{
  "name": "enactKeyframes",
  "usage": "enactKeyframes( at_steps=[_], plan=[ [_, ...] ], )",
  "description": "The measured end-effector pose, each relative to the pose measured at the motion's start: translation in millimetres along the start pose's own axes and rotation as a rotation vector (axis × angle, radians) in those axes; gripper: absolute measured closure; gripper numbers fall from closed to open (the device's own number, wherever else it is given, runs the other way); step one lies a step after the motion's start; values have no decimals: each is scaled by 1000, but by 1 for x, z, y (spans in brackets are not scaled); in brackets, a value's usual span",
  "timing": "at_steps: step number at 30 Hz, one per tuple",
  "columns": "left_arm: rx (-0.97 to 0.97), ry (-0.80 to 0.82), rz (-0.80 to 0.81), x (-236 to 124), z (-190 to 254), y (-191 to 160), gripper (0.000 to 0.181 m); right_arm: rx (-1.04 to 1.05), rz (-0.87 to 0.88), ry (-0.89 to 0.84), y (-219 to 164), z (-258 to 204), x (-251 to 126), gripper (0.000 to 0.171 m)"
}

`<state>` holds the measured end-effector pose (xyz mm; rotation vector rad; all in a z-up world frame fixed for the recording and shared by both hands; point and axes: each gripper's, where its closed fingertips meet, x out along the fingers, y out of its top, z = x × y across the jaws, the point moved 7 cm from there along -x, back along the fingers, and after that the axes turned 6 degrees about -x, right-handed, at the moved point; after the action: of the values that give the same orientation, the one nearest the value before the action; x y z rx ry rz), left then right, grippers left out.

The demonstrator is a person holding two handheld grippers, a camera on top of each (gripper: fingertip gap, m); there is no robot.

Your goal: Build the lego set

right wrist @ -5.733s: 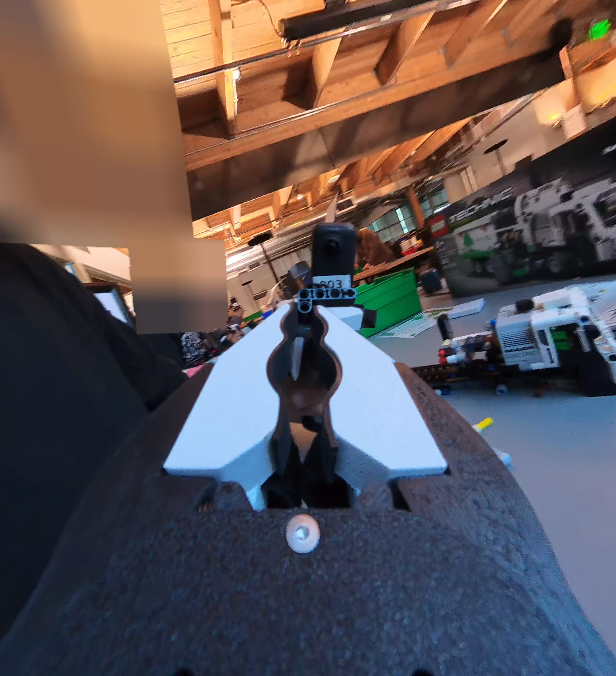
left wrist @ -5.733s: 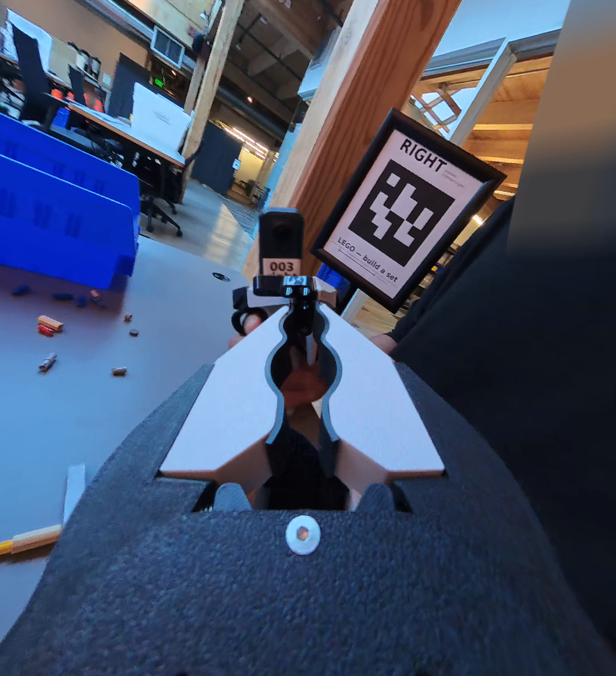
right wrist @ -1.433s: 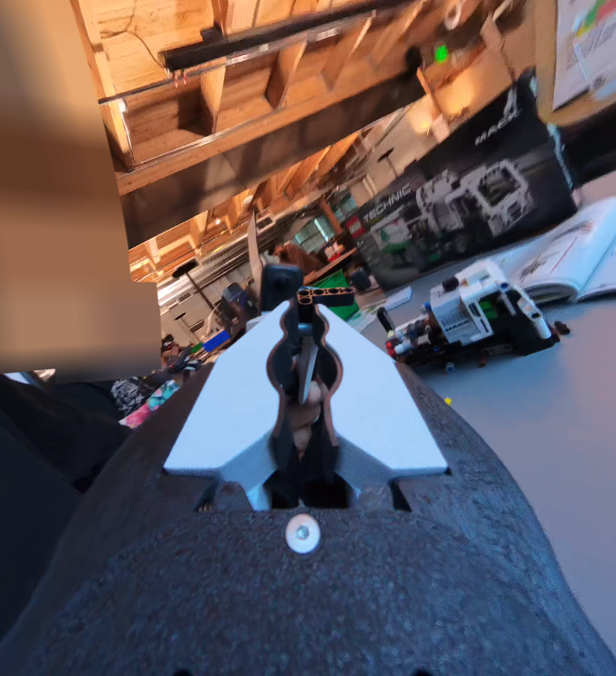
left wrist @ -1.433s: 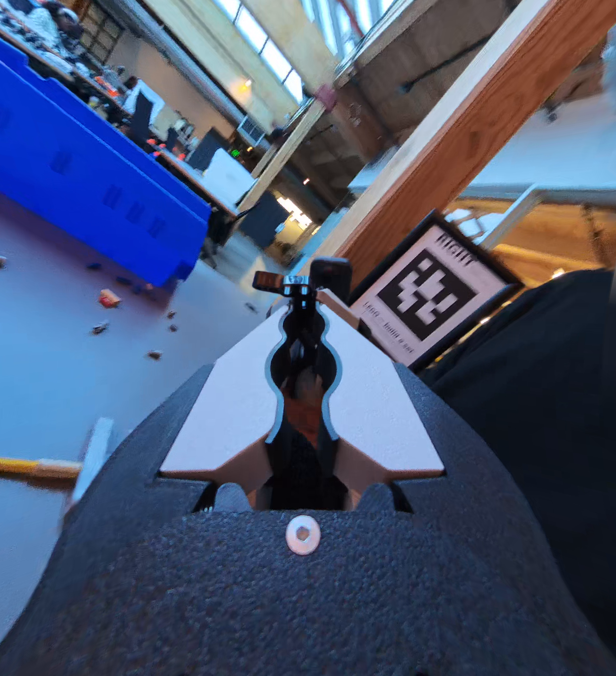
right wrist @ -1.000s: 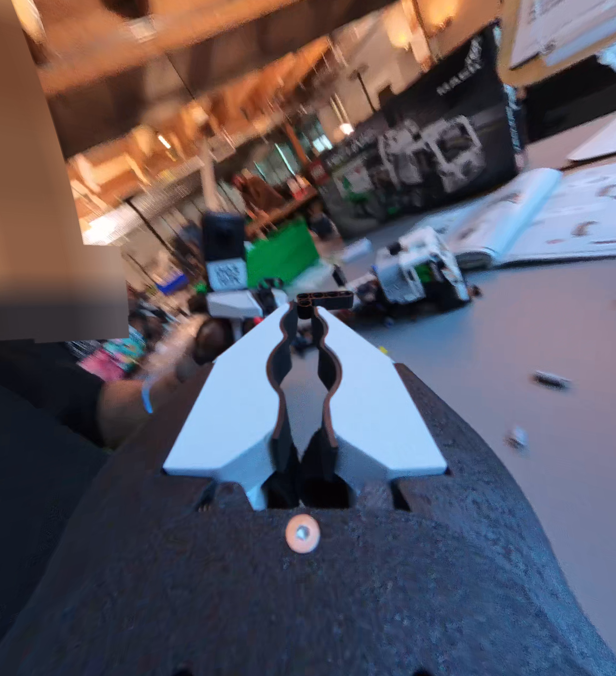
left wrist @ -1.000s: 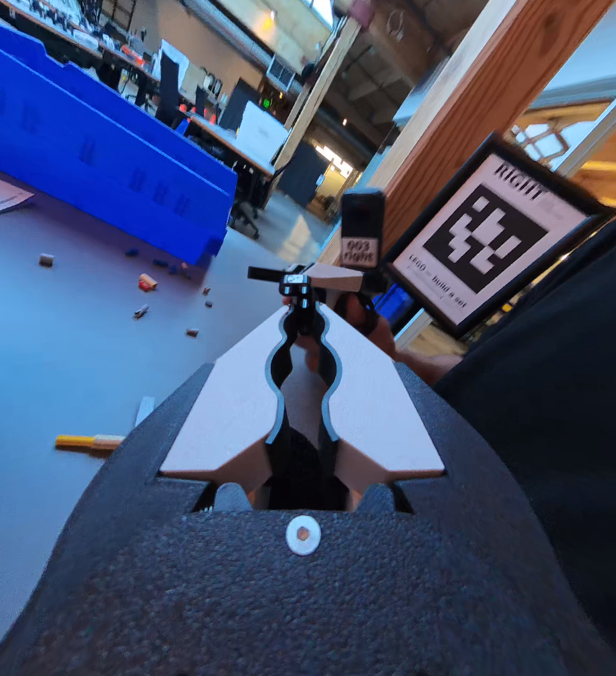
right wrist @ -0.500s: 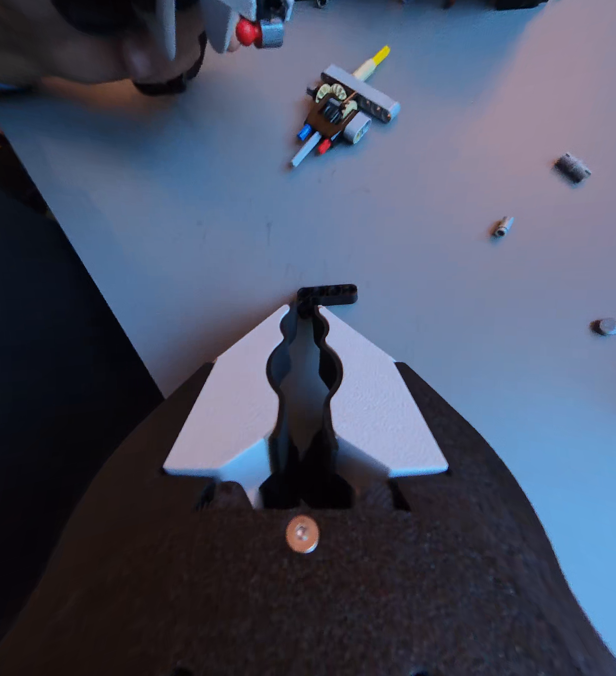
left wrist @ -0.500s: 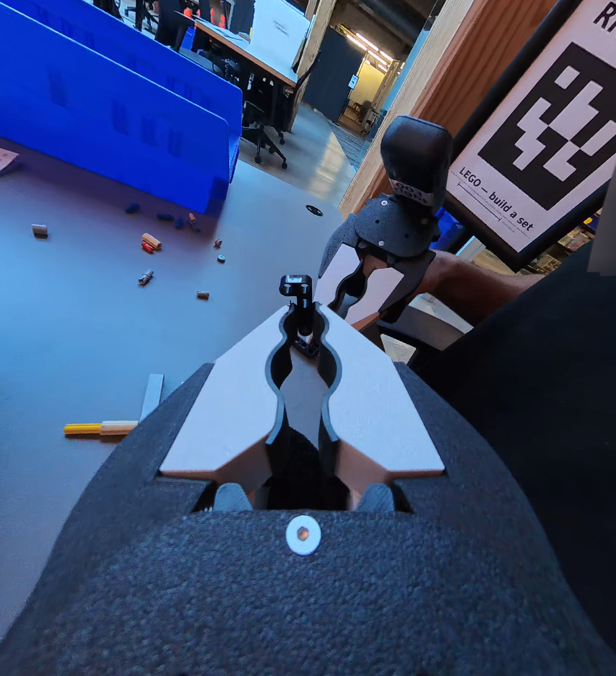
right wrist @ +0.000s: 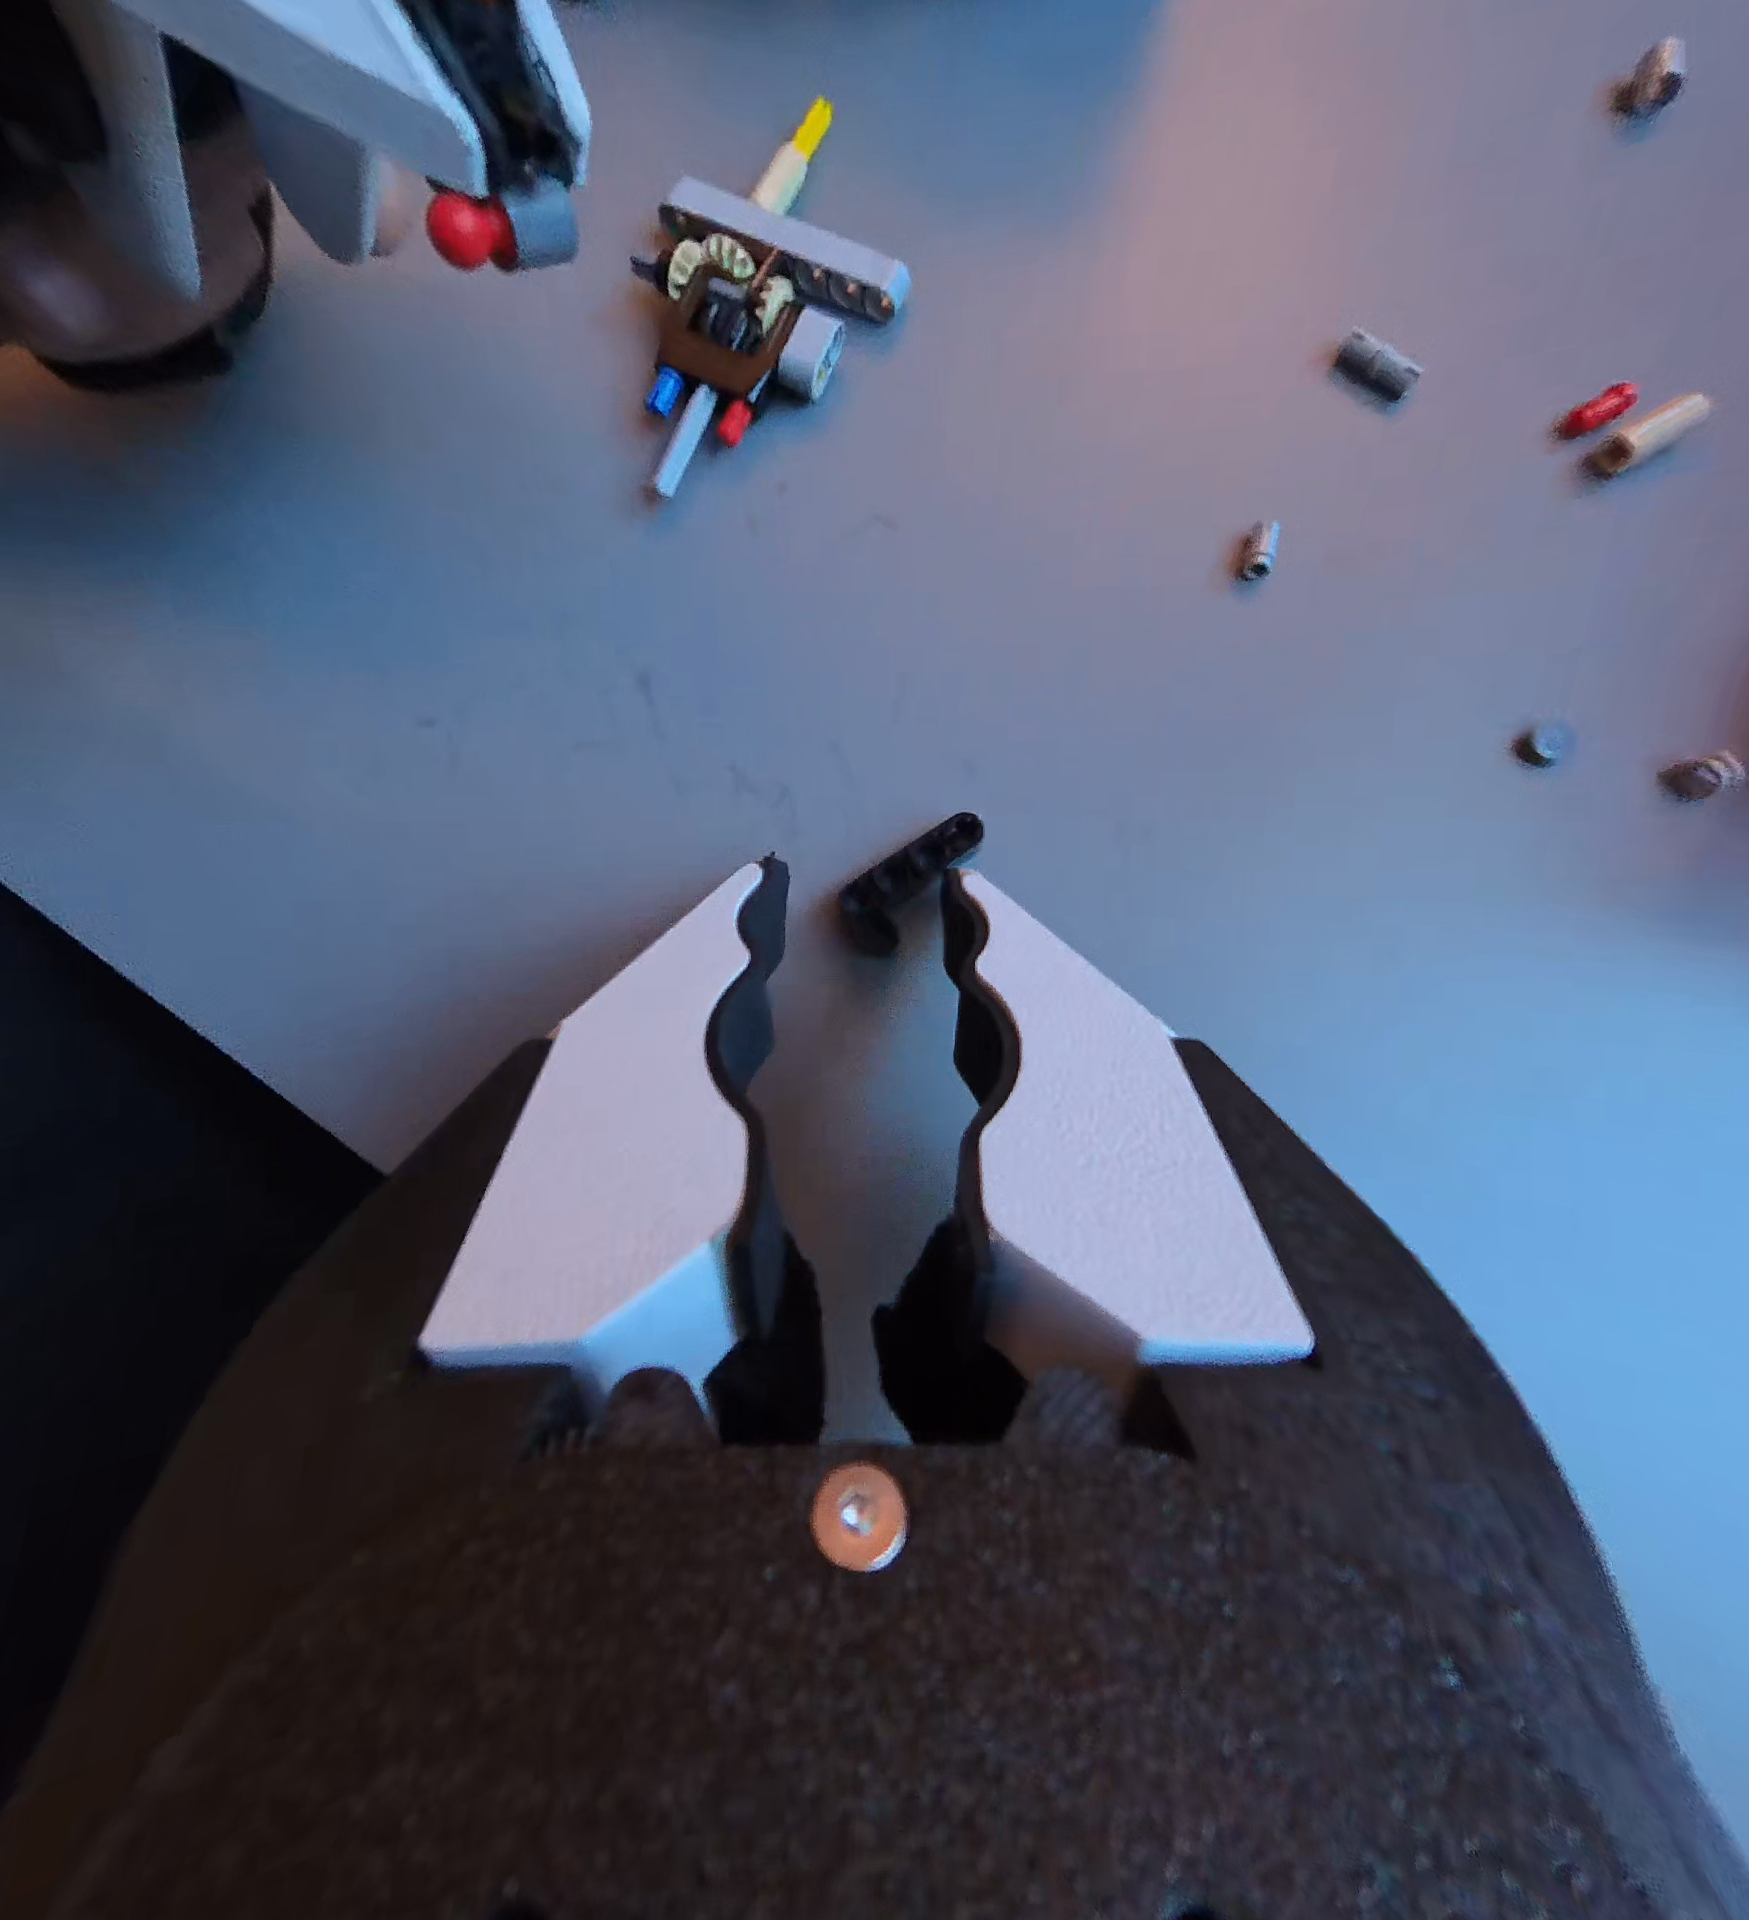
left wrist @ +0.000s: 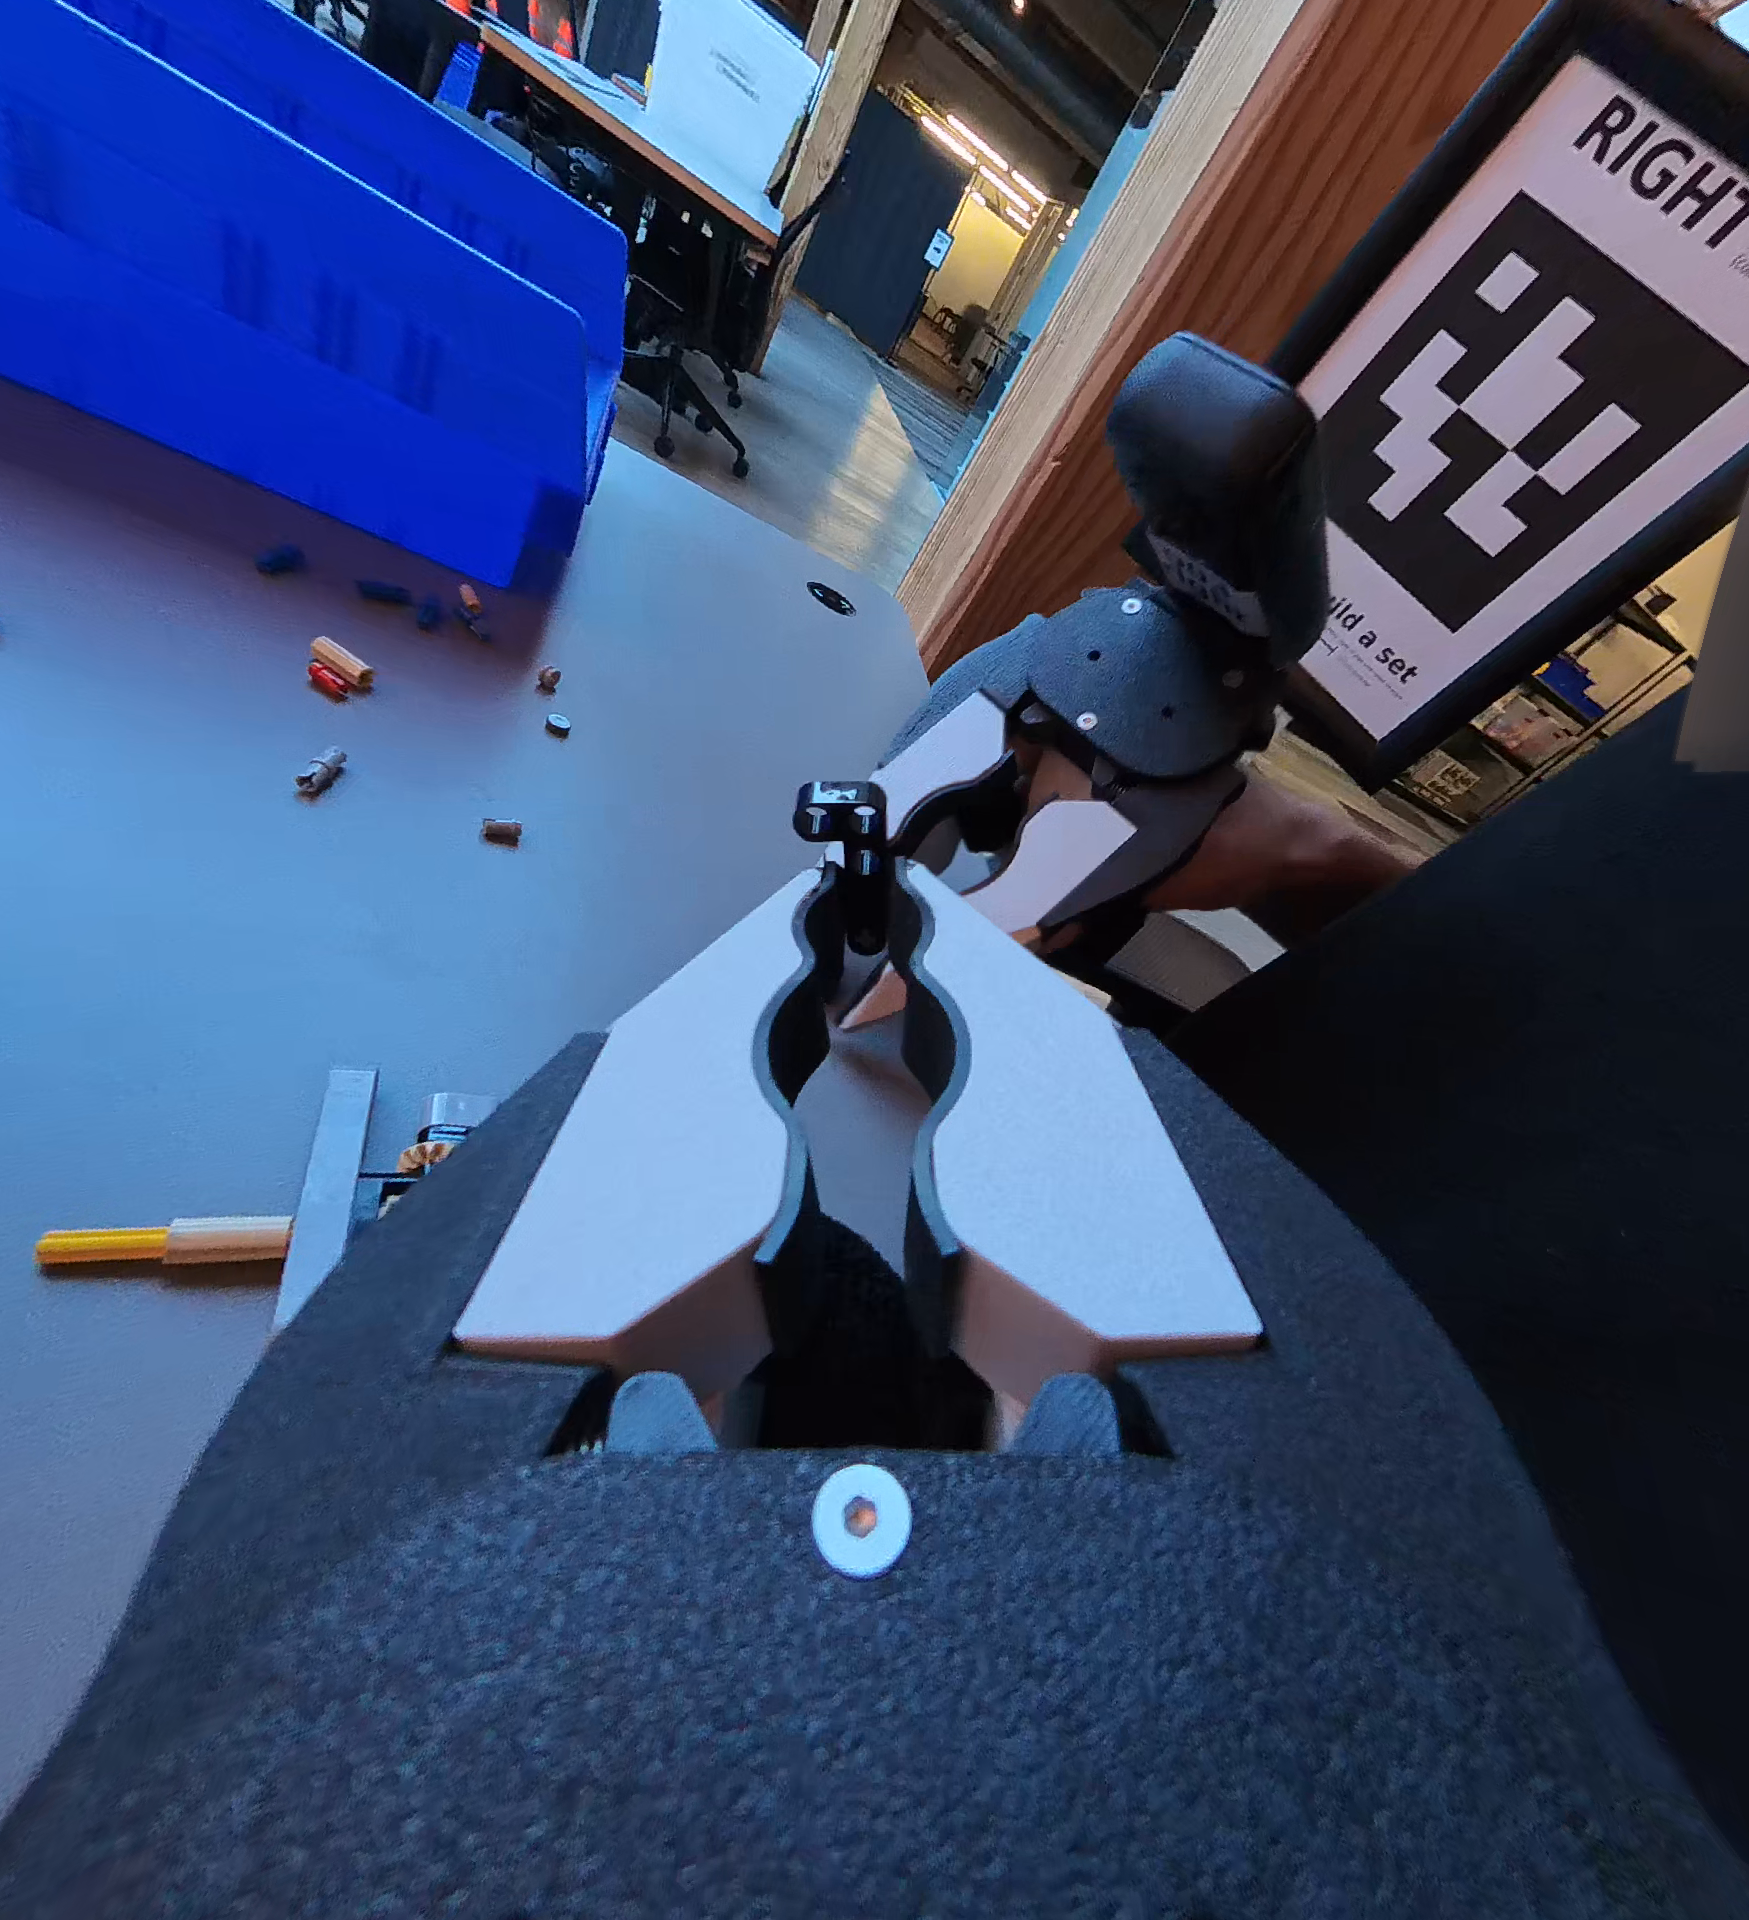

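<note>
My right gripper (right wrist: 859, 883) is open just above the grey table (right wrist: 434, 675). A black angled beam (right wrist: 909, 875) lies on the table between its fingertips, close to the right finger. My left gripper (left wrist: 854, 883) is shut on a small black piece (left wrist: 842, 812) and holds it above the table. In the right wrist view, the left gripper (right wrist: 522, 166) is at the top left, with a red ball and a grey part (right wrist: 501, 229) at its tip. A small sub-assembly (right wrist: 756, 301) with a grey beam, tan gears and a yellow axle lies beyond.
A blue bin (left wrist: 257, 312) stands at the far left. Several small loose parts (right wrist: 1639, 436) lie scattered on the table, and also show in the left wrist view (left wrist: 340, 665). The table's near edge (right wrist: 143, 940) borders dark clothing. A framed marker sign (left wrist: 1535, 416) leans on a wooden pillar (left wrist: 1109, 364). My right fingertips sit around 10 cm from my left ones.
My right gripper swung down to the table, opened and let go of the black angled beam, which now lies on the table. My left gripper stays shut on its piece.
</note>
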<state>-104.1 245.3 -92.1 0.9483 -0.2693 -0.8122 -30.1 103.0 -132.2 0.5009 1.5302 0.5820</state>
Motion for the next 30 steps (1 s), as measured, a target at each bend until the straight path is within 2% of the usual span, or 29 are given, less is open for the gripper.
enactKeyframes(
  at_steps=[4,7,15,18,20,25,27,30],
  plan=[
    [-6,-7,-1,0,0,0,177,-104,15,78,7,-10,9,143],
    [-6,-4,0,-1,-1,1,177,-177,48,30,11,-12,1,144],
    [-15,-7,-3,-2,-2,0,177,-143,79,-14,0,-11,0,142],
    [-3,1,-4,-1,-2,0,177,-124,47,-29,-3,-8,5,144],
    [10,11,-4,-1,-2,0,177,-121,58,-44,-4,-8,5,155],
    [98,6,37,-4,2,3,177,-77,103,-55,-6,-3,4,156],
    [194,9,71,-6,8,5,177,54,243,23,3,2,-4,157],
    [413,60,140,-9,21,9,176,443,618,436,34,7,-25,158]
  ],
)
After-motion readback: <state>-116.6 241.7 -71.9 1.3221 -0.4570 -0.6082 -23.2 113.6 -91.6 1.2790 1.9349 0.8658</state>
